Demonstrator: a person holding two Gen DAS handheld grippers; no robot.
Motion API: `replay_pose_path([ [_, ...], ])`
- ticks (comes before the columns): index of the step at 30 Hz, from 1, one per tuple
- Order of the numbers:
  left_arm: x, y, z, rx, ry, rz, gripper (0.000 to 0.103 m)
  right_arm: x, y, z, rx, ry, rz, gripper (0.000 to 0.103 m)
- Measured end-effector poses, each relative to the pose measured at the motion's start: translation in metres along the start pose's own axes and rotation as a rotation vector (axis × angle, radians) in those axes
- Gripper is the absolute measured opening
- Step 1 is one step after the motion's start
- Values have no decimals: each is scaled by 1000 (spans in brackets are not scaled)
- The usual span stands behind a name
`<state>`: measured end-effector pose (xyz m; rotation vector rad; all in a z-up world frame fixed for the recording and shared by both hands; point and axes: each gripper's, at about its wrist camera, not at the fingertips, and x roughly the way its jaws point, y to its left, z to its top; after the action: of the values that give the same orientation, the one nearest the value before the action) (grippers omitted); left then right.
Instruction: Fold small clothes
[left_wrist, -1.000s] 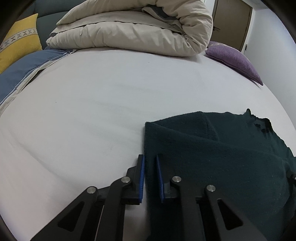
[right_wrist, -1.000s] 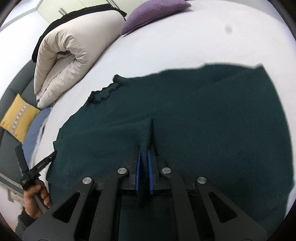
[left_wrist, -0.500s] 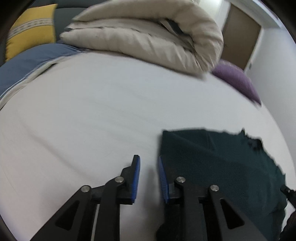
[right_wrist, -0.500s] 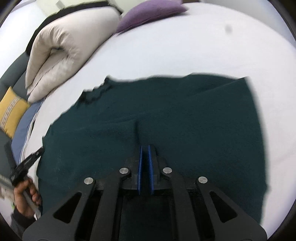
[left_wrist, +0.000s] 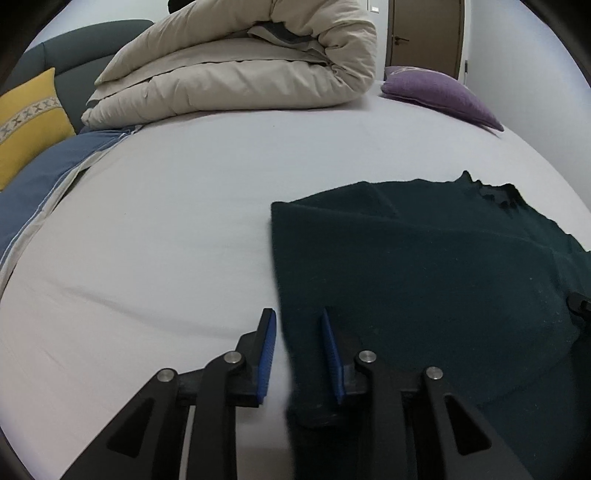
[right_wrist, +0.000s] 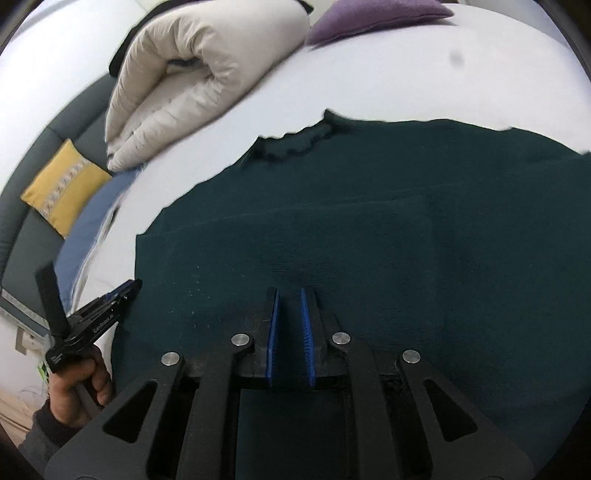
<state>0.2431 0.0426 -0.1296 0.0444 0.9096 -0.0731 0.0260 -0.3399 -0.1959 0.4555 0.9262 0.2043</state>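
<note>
A dark green knitted garment (left_wrist: 424, 266) lies flat on the white bed sheet (left_wrist: 166, 221), partly folded, its lacy neckline (left_wrist: 498, 194) at the far side. My left gripper (left_wrist: 297, 325) is open, its jaws straddling the garment's left edge near the corner. In the right wrist view the garment (right_wrist: 369, 221) fills the middle. My right gripper (right_wrist: 290, 306) is open a little and empty, just above the cloth. The left gripper (right_wrist: 122, 291) shows there at the garment's left edge, held by a hand.
A rolled beige duvet (left_wrist: 240, 66) lies at the bed's far side. A purple cushion (left_wrist: 439, 92) sits far right, a yellow cushion (left_wrist: 26, 118) and a blue sheet (left_wrist: 44, 177) at the left. A door (left_wrist: 424, 33) stands behind.
My right gripper has let go of the pinched fold and opened slightly; the cloth now lies flat. My left gripper opened wider and came back onto the garment's left edge.
</note>
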Motion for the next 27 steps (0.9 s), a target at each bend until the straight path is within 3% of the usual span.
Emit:
replay_pose_path([
  [3, -4, 1, -5, 33, -14, 33, 37, -22, -7, -2, 20, -44, -47, 12],
  [5, -3, 5, -8, 30, -18, 34, 41, -36, -5, -8, 8, -71, -34, 15],
  [7, 1, 11, -6, 2, 0, 20, 51, -28, -9, -15, -24, -17, -86, 25],
  [9, -4, 18, -4, -32, 17, 16, 55, -33, -19, -18, -50, -29, -47, 25],
  [12, -40, 31, -14, -77, -4, -26, 54, -70, -23, -25, 19, -47, -110, 29],
  [13, -58, 36, -22, -86, -19, -48, 54, -84, -23, -31, 14, -66, -95, 32],
  [14, -72, 40, -30, -100, -26, -69, 55, -105, -21, -41, 5, -98, -72, 38],
  [15, -88, 46, -41, -116, -22, -104, 55, -123, -22, -52, 5, -124, -68, 55],
  [16, -104, 51, -56, -124, -4, -146, 55, -144, -22, -66, 10, -153, -61, 66],
  [18, -124, 60, -85, -152, 38, -216, 55, -180, -28, -97, 34, -181, -19, 69],
  [21, -145, 67, -133, -178, 165, -334, 55, -222, -44, -148, 108, -153, 26, 69],
  [27, -173, 67, -202, -223, 286, -455, 55, -273, -75, -240, 219, -120, 51, 69],
])
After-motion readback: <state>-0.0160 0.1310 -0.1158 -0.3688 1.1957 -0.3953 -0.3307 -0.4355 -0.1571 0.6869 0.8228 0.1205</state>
